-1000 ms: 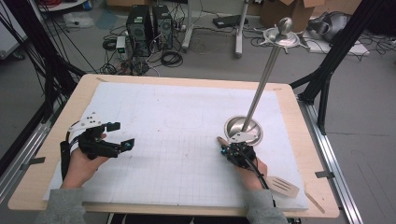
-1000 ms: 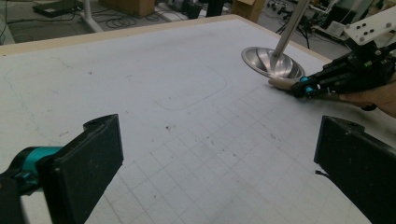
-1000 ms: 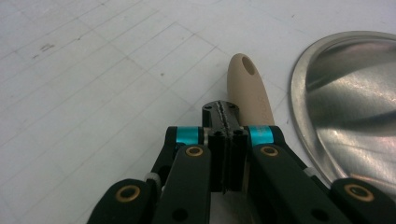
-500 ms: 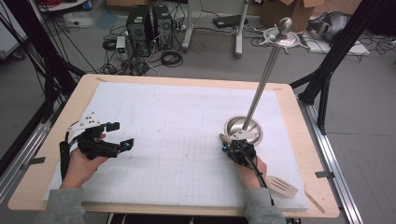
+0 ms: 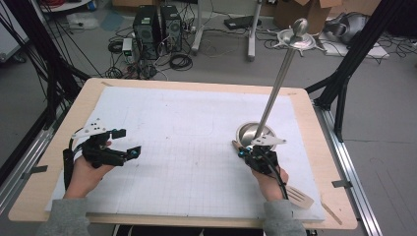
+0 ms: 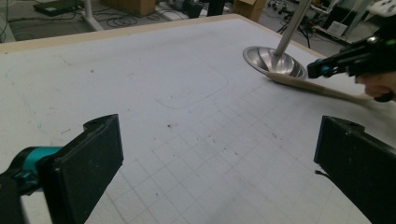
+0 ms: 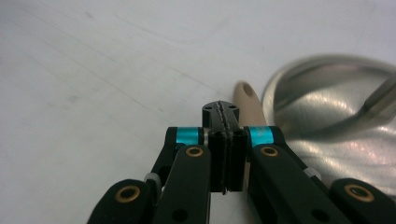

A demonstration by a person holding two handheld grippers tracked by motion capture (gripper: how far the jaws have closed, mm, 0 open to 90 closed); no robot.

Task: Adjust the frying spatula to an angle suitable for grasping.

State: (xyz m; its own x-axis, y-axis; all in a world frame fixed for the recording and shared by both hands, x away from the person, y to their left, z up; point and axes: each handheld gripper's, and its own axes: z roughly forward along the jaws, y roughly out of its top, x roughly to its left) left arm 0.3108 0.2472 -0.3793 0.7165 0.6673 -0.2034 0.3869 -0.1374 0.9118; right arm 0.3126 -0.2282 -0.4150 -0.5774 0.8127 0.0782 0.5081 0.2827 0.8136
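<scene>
A wooden slotted spatula (image 5: pixel 299 196) lies at the mat's front right, its handle running up-left under my right hand to a tip (image 7: pixel 244 99) beside the metal stand's round base (image 5: pixel 255 132). My right gripper (image 5: pixel 239 150) is shut just above that handle, pads pressed together with nothing seen between them (image 7: pixel 222 111). The left gripper view shows it (image 6: pixel 316 71) over the handle (image 6: pixel 299 85). The stand's pole (image 5: pixel 278 81) leans up to a ball top and small dish. My left gripper (image 5: pixel 129 142) hovers open over the mat's left side, with nothing between its jaws (image 6: pixel 215 154).
A white gridded mat (image 5: pixel 187 147) covers the wooden table (image 5: pixel 324 162). Black frame posts stand at both sides. Computers, cables and boxes lie on the floor beyond the far edge.
My right gripper has lifted slightly beside the stand's base, still shut. The left hand has not moved.
</scene>
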